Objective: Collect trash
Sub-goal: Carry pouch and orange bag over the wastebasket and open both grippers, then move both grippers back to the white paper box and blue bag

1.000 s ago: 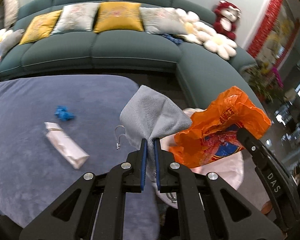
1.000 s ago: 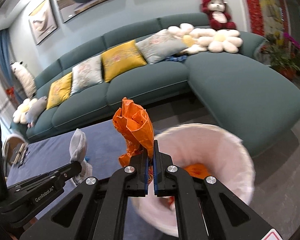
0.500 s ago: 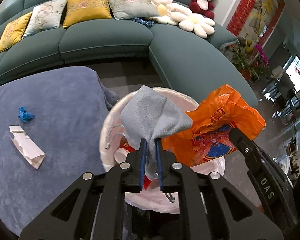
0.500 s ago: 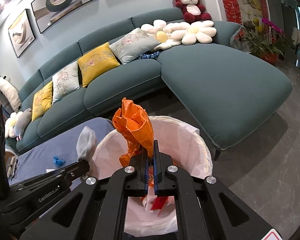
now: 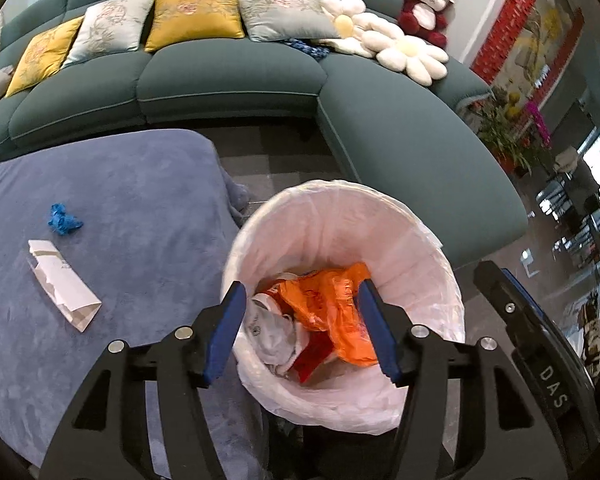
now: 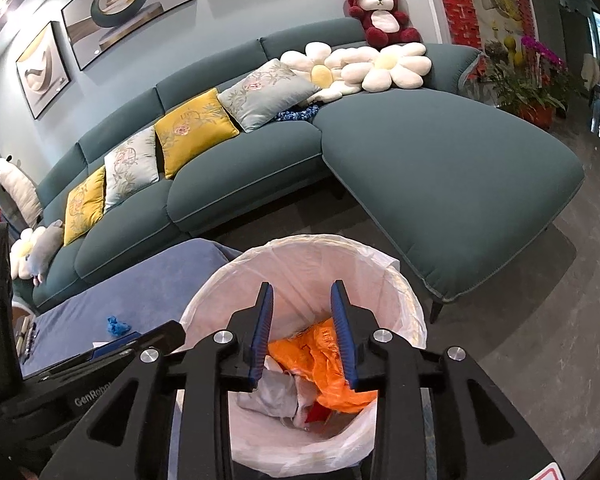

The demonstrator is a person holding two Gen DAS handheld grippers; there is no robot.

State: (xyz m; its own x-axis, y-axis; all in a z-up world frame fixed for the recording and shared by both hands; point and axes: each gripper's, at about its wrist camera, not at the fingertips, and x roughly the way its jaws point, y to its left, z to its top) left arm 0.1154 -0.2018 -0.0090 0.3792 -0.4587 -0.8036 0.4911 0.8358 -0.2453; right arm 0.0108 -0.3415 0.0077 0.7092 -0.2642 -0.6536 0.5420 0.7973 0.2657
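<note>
One big teal sofa (image 6: pixel 260 168) curves round room, yellow and grey cushions (image 6: pixel 192 128) along back, red teddy (image 6: pixel 380 12) at corner. Blue-covered bench (image 5: pixel 112 216) in front. White-lined bin (image 5: pixel 400 232) just beside bench edge. Orange bag (image 5: pixel 336 312) and grey cloth (image 5: pixel 268 332) lie inside bin. White paper wrapper (image 5: pixel 64 288) and small blue scrap (image 5: pixel 62 220) on bench, near each other. Left tongs (image 5: pixel 302 332) and right tongs (image 6: pixel 302 340) both spread wide above bin, holding nothing.
</note>
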